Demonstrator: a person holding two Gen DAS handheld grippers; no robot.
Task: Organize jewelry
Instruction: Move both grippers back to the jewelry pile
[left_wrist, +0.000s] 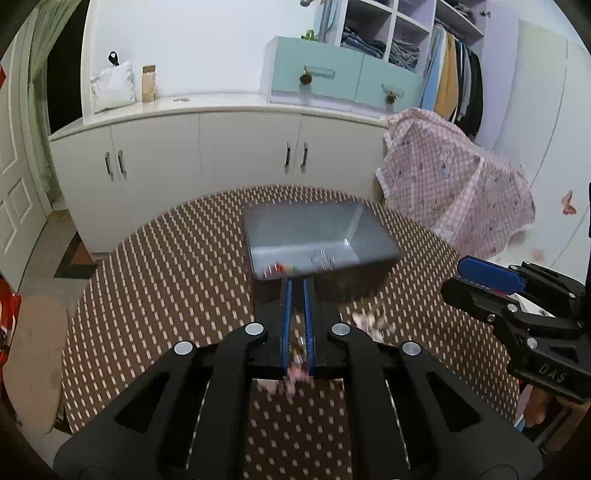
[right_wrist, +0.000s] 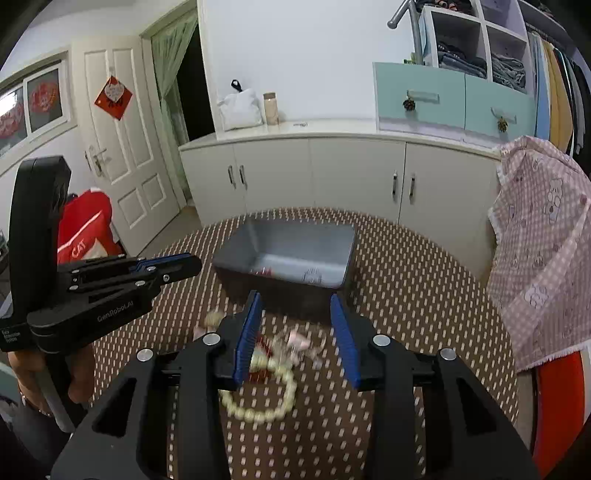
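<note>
While jewelry is sorted on the patterned tabletop (right_wrist: 406, 280), a grey tray (right_wrist: 258, 254) is taken as landmark.
Left gripper (left_wrist: 298, 291) is seen nearly closed on a blurred pink beaded piece (left_wrist: 295, 376), its tips at the tray's near wall. Right gripper (right_wrist: 295, 314) is held parted, empty, over a cream bead bracelet (right_wrist: 258, 410) lying just before the tray.

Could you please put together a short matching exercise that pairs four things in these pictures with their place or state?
Things:
1. left gripper
2. right gripper
3. grey box
4. cream bead bracelet

States or places:
A. lying on the patterned tablecloth
B. jaws apart, nothing gripped
C. shut on a small pink piece of jewelry
D. standing open, a few items inside

Pairs: 1-C, 2-B, 3-D, 4-A
</note>
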